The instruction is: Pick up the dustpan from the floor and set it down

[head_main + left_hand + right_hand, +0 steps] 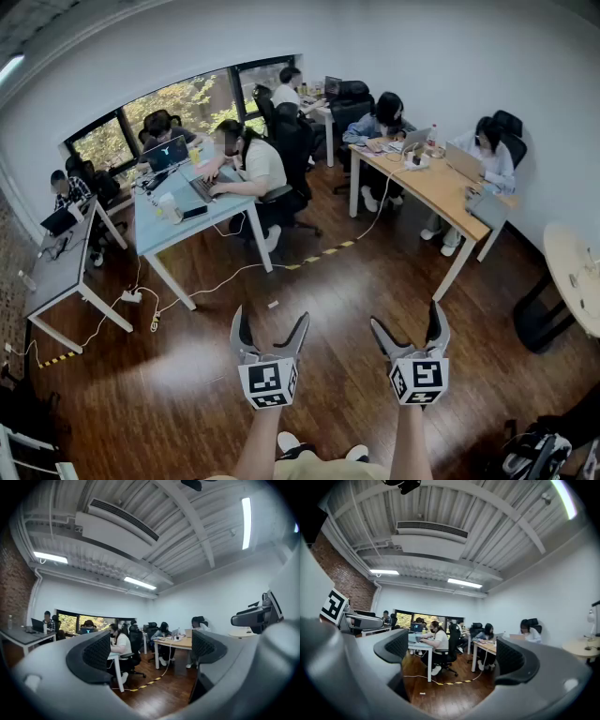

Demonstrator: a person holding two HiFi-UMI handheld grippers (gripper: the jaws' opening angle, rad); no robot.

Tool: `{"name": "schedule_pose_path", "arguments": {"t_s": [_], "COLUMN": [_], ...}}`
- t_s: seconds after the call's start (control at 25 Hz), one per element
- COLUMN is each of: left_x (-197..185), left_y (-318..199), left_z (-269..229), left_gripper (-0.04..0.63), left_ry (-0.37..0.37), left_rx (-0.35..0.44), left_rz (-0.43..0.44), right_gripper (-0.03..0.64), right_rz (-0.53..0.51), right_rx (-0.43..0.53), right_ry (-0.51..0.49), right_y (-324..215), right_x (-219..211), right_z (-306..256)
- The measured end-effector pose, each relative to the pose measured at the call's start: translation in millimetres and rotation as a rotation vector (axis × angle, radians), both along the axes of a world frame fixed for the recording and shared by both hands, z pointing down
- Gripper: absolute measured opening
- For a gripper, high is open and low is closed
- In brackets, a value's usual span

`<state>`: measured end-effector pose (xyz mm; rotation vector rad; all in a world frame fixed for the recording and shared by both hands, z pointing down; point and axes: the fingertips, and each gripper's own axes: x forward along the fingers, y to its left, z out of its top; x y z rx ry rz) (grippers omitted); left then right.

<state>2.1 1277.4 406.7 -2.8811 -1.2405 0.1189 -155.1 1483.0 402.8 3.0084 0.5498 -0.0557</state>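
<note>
No dustpan shows in any view. In the head view both grippers are held out level over the dark wooden floor (pixel 178 384), side by side above the person's shoes. The left gripper (pixel 272 324) stands open with nothing between its jaws, and the right gripper (pixel 407 322) is open and empty too. The left gripper view looks across the office between the spread black pads (pixel 96 653) of the left gripper (pixel 151 654). Between the wide jaws of the right gripper (pixel 452 657) only floor and desks appear.
People sit working at a pale blue desk (pixel 178 236), a wooden desk (pixel 441 192) and a grey desk (pixel 56 274). A power strip with cables (pixel 131 296) and a yellow-black tape line (pixel 323 253) lie on the floor. Right: a round table (pixel 572 272), a backpack (pixel 530 455).
</note>
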Motion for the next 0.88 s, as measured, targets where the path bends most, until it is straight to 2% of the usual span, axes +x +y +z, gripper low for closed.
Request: {"name": "schedule_pose_path", "arguments": {"t_s": [0.24, 0.44, 0.64, 0.88], "left_x": [114, 167, 173, 136], "left_y": [-153, -304, -428, -578], "left_z": [-4, -2, -2, 12], "left_gripper": [0.523, 0.511, 0.503, 0.499], "left_ry": [0.025, 0.026, 0.041, 0.025], "left_rx": [-0.019, -0.016, 0.000, 0.010], "left_rz": [-0.207, -0.439, -0.658, -0.984], "right_gripper": [0.580, 0.566, 0.558, 0.558], "right_rz": [-0.211, -0.452, -0.683, -1.055], "right_rx": [-0.021, -0.037, -0.039, -0.031], "right_ry": [0.011, 0.016, 0.025, 0.020], "right_y": [-126, -261, -382, -565], "right_x": [159, 267, 332, 378], "right_z": [-3, -8, -10, 4]}}
